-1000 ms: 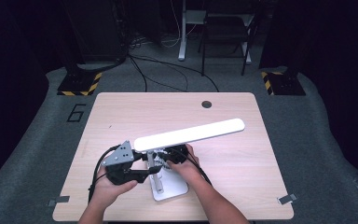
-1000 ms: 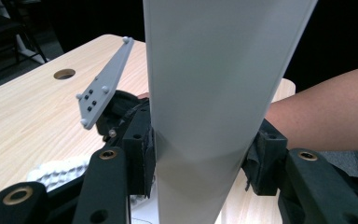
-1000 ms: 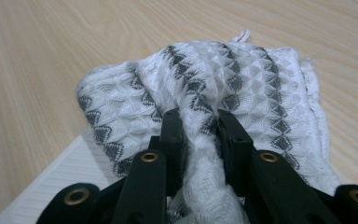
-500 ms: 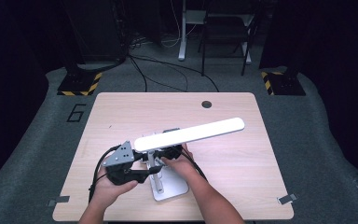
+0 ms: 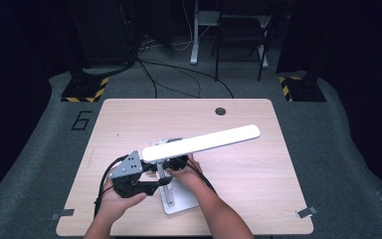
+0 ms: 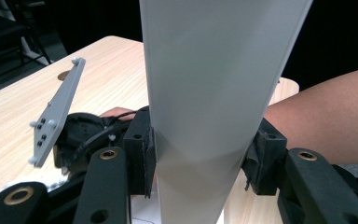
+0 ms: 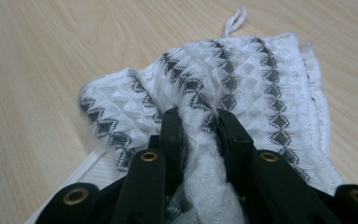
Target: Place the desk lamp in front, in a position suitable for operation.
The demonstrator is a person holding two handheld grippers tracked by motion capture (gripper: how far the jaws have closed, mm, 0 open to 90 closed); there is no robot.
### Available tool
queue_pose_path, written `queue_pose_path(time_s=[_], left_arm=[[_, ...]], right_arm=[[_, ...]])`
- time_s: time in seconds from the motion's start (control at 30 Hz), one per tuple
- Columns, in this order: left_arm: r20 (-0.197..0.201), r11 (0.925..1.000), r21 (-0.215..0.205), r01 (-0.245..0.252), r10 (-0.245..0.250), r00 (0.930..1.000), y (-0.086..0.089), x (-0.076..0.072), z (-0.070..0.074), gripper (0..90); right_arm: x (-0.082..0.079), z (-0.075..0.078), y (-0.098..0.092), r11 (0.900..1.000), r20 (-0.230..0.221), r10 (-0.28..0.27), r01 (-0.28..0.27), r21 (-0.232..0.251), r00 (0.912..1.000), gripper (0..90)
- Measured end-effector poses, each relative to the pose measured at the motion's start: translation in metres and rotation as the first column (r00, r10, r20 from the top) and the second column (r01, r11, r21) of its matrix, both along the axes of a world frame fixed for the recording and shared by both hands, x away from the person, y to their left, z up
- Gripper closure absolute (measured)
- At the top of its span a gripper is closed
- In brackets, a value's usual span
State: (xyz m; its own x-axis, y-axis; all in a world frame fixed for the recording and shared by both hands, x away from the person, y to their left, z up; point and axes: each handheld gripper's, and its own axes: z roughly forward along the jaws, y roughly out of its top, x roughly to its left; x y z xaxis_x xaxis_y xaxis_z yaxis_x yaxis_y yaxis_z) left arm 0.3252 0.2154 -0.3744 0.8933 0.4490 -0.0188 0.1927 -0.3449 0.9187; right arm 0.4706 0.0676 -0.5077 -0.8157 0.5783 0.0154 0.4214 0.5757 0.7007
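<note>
Evidently, the long white lamp bar (image 6: 214,93) is clamped by the left hand-held gripper (image 6: 198,161), while the white, grey-patterned waffle cloth (image 7: 242,88), pinched in the right hand-held gripper (image 7: 200,123), is bunched mid-frame; wiping remains.

A pale wooden surface (image 5: 129,119) with a round grommet hole (image 5: 221,111) stands on grey carpet (image 5: 45,149) in a dark room. The number 6 (image 5: 82,120) is marked on the floor at left of frame. Two black bases with yellow-and-black hazard tape (image 5: 85,91) (image 5: 301,89) sit at upper left and upper right, with cables (image 5: 179,74) trailing between them. A chair (image 5: 241,30) stands at top centre.
</note>
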Motion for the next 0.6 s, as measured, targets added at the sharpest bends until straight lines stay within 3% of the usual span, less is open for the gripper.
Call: queue_pose_path(time_s=[0.07, 0.17, 0.23, 0.6], left_arm=[[0.006, 1.0000, 0.001, -0.007, 0.007, 1.0000, 0.000, 0.000, 0.000, 52.7], [0.007, 1.0000, 0.003, -0.009, 0.009, 0.9999, 0.000, 0.000, 0.000, 52.7], [0.007, 0.9999, -0.001, -0.013, 0.013, 0.9999, 0.000, 0.000, 0.000, 52.7], [0.006, 0.9999, 0.005, -0.013, 0.013, 0.9999, 0.000, -0.001, 0.000, 52.9]], right_arm=[[0.003, 0.002, -0.005, 1.000, -0.013, 0.002, -0.003, -0.030, 0.9999, 74.7], [0.004, 0.002, -0.011, 0.999, -0.016, -0.028, 0.028, -0.019, 0.9995, 74.8], [0.005, 0.003, -0.017, 0.998, -0.018, -0.037, 0.036, -0.042, 0.9992, 75.0], [0.015, 0.004, -0.068, 0.990, -0.005, -0.105, 0.104, -0.094, 0.9945, 75.9]])
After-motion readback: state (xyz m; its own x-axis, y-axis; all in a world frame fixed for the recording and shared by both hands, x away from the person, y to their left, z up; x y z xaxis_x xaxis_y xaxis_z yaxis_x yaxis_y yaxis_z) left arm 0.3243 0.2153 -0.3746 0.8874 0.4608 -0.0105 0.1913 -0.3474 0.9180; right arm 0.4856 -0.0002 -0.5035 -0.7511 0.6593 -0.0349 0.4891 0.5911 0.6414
